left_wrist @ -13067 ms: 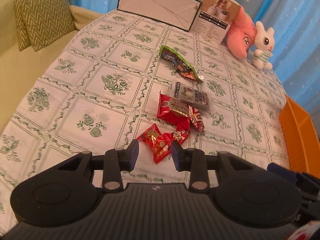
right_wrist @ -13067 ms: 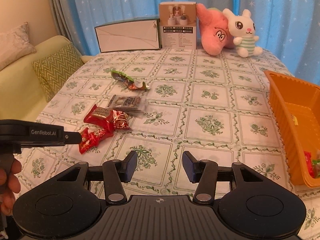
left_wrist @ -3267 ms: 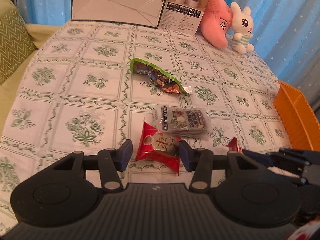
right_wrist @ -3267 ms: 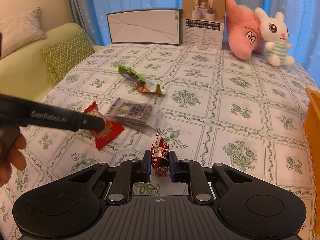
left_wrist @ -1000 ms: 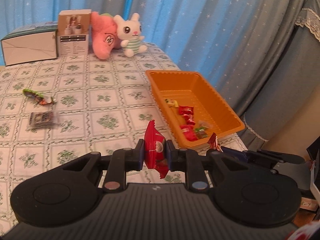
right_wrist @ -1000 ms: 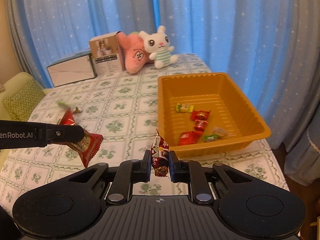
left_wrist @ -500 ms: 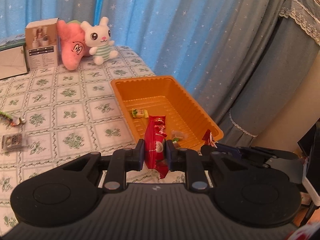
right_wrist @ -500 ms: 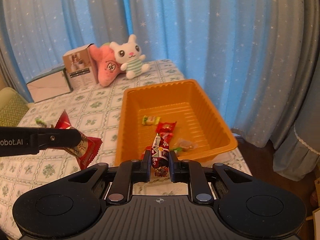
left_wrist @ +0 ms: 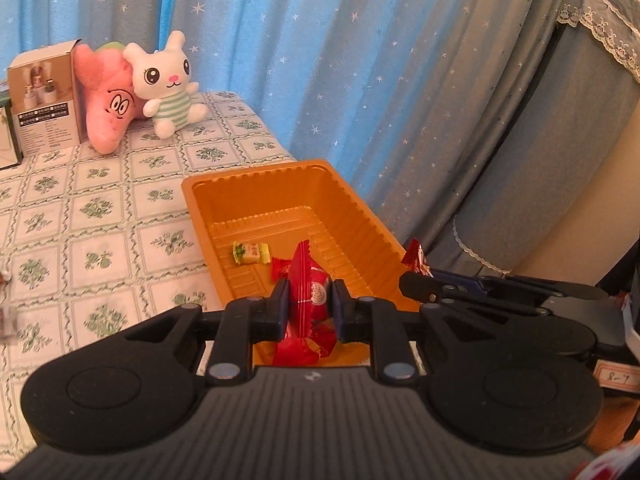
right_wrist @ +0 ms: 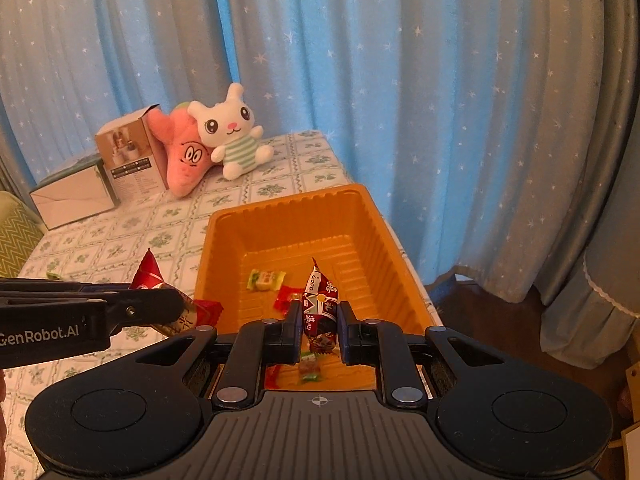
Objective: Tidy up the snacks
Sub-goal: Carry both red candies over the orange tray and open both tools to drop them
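Both grippers hang over the ribbed orange plastic tray (right_wrist: 384,240) — left gripper (left_wrist: 308,304) fingers clamp a red foil packet (left_wrist: 306,292), right gripper (right_wrist: 320,320) fingers clamp a dark-red wrapped candy (right_wrist: 320,304), long axes upright — release drops straight in.

Table (right_wrist: 120,248): tray (right_wrist: 384,232), plushies (right_wrist: 228,136), boxes (right_wrist: 128,156).

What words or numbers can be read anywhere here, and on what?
"enRobot.AI": on the left gripper, first letter cut off.
"GOOD": on the dark red snack in the right gripper.
"8-7": on a small tag.
Print on the red packet and cardboard box: unreadable.
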{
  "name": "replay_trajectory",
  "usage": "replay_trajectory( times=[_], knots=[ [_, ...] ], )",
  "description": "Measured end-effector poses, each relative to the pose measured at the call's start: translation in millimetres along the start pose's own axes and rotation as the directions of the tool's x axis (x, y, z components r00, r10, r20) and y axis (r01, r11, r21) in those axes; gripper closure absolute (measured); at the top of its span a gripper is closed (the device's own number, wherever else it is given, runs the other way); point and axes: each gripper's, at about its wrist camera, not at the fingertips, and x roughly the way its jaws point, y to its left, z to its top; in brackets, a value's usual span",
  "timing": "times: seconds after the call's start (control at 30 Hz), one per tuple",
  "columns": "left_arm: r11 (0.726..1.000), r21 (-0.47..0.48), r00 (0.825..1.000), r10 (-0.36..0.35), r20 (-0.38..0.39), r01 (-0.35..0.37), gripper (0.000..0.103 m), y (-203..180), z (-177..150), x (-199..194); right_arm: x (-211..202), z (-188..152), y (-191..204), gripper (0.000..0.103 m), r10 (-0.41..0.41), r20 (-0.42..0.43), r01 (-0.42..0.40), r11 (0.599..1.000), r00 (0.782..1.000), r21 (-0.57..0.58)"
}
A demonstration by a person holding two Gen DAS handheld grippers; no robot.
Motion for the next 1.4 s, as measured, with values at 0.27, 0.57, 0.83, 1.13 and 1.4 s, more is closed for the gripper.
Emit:
replay_trajectory(
  times=[0.27,0.57,0.83,1.13,1.4],
  knots=[
    [1.0,-0.006,1.0,0.002,-0.021,-0.002,0.084,4.5,12.2,28.4,18.5,9.1,-10.1,0.085,-0.012,-0.01,0.012,1.0,1.0,0.005],
    [0.999,0.019,0.999,0.031,-0.037,-0.03,0.078,8.7,15.5,42.3,23.4,9.2,-12.8,0.085,-0.008,-0.017,0.008,1.0,1.0,0.01],
    [0.998,-0.012,0.998,0.061,-0.028,-0.062,0.078,24.6,7.4,26.0,24.5,9.5,-13.5,0.085,-0.002,-0.023,0.002,1.0,1.0,0.015],
    [0.996,-0.006,0.996,0.09,-0.013,-0.09,0.078,30.2,-4.4,12.1,39.8,15.4,-12.9,0.085,0.029,-0.053,-0.026,0.998,0.998,0.055],
    [0.995,-0.013,0.995,0.097,-0.01,-0.097,0.078,34.4,-15.9,1.6,36.5,22.4,-23.4,0.056,0.093,-0.006,-0.091,0.984,0.996,0.156]
  ],
)
